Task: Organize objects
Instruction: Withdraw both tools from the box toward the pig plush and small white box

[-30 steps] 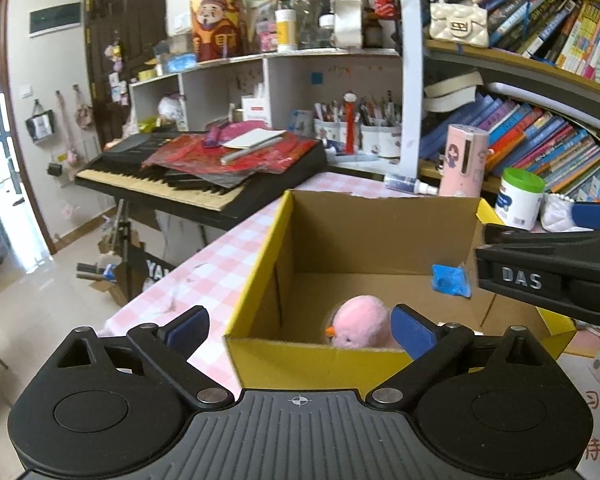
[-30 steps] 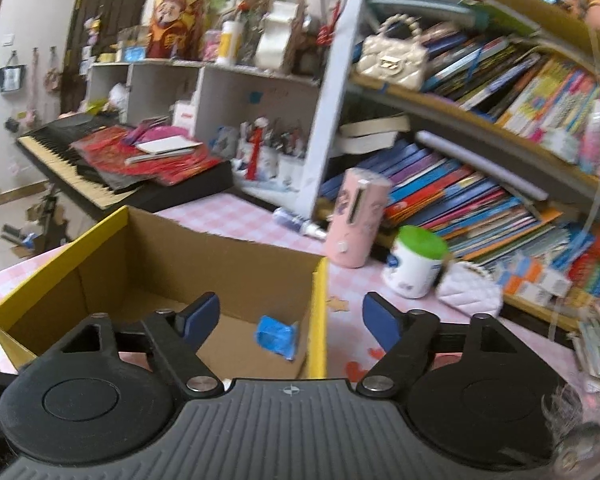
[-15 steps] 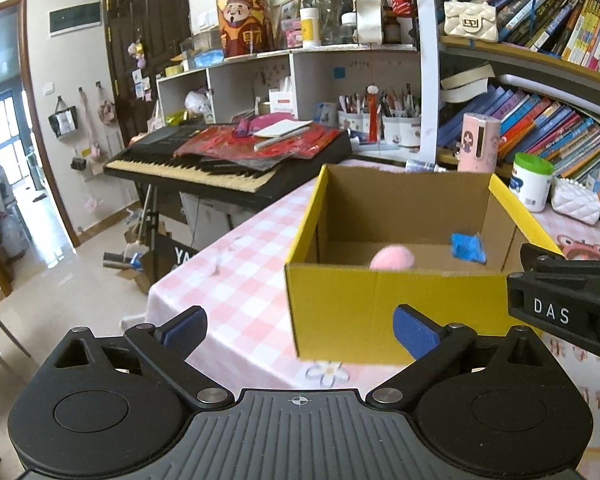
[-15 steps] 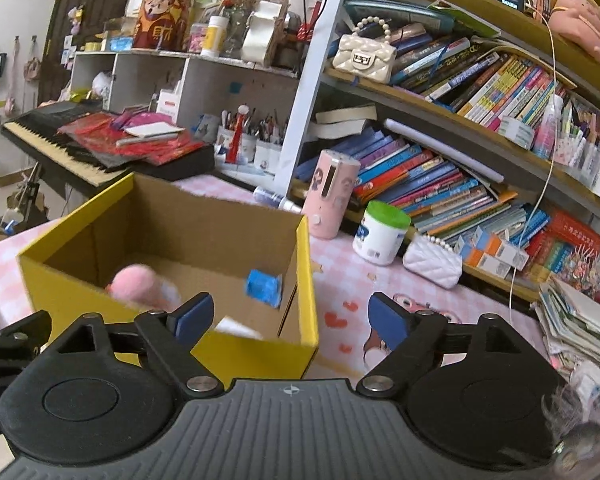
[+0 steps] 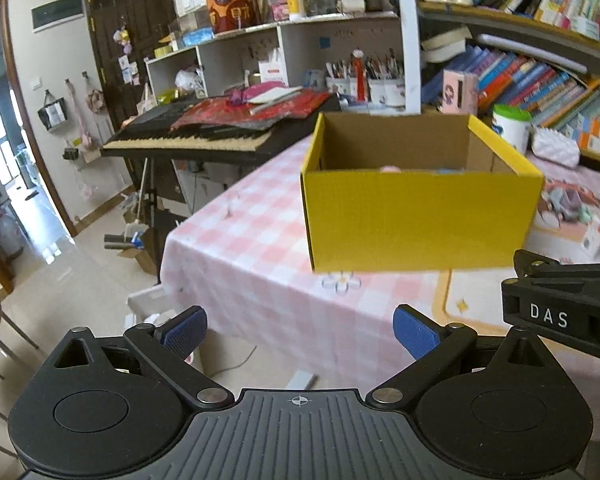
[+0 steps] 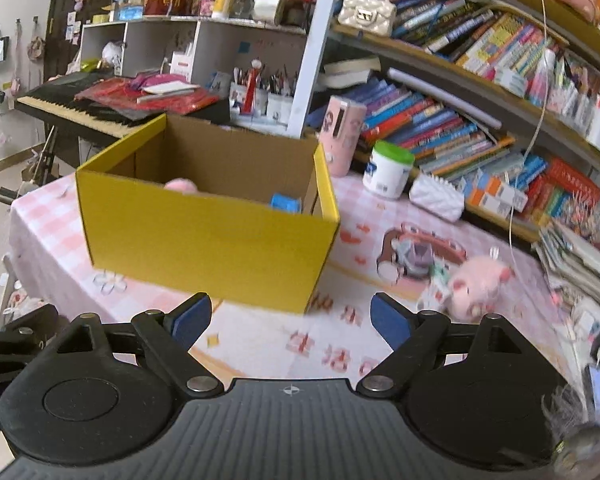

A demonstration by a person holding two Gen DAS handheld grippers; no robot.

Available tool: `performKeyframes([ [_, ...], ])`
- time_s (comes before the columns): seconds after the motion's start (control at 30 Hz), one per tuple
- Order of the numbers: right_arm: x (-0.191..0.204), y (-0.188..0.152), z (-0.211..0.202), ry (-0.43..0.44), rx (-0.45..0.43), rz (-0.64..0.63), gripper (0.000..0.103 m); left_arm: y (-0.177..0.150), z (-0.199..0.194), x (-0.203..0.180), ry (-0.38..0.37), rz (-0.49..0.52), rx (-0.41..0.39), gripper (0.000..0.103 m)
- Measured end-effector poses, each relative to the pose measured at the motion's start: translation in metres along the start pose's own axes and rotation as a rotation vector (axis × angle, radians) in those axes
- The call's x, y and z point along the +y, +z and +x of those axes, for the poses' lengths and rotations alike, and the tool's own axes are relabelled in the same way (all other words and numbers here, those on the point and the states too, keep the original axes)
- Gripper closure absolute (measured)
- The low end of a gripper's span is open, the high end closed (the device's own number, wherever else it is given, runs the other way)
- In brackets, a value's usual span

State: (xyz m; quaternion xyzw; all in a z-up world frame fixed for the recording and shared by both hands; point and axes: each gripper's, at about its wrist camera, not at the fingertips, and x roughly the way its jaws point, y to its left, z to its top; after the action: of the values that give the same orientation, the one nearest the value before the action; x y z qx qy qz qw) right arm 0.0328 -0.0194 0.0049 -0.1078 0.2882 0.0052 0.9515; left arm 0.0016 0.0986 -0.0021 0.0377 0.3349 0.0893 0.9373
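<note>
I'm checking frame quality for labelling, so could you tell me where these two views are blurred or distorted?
Left wrist view: the yellow box is motion-smeared along its bottom edge, and fisheye bends the bookshelf. Right wrist view: the pink plush toy on the table is smeared, and the shelves curve strongly.

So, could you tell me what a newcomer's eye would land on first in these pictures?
The open yellow cardboard box on the pink checked tablecloth dominates both views, with a pink plush peeking over its rim. Behind stand crammed bookshelves and a black keyboard; another pink plush toy lies right of the box.
</note>
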Motion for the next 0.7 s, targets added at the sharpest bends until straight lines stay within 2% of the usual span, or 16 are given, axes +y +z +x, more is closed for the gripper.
performKeyframes([
  [0.27,0.004,-0.025,-0.017,-0.007,0.046,0.017,0.013,-0.021,-0.013,0.003,-0.019,0.031,0.035,0.002],
  [0.7,-0.009,-0.053,-0.034,-0.048,0.09,0.053,0.013,-0.037,-0.024,-0.009,-0.069,0.074,0.053,0.002],
])
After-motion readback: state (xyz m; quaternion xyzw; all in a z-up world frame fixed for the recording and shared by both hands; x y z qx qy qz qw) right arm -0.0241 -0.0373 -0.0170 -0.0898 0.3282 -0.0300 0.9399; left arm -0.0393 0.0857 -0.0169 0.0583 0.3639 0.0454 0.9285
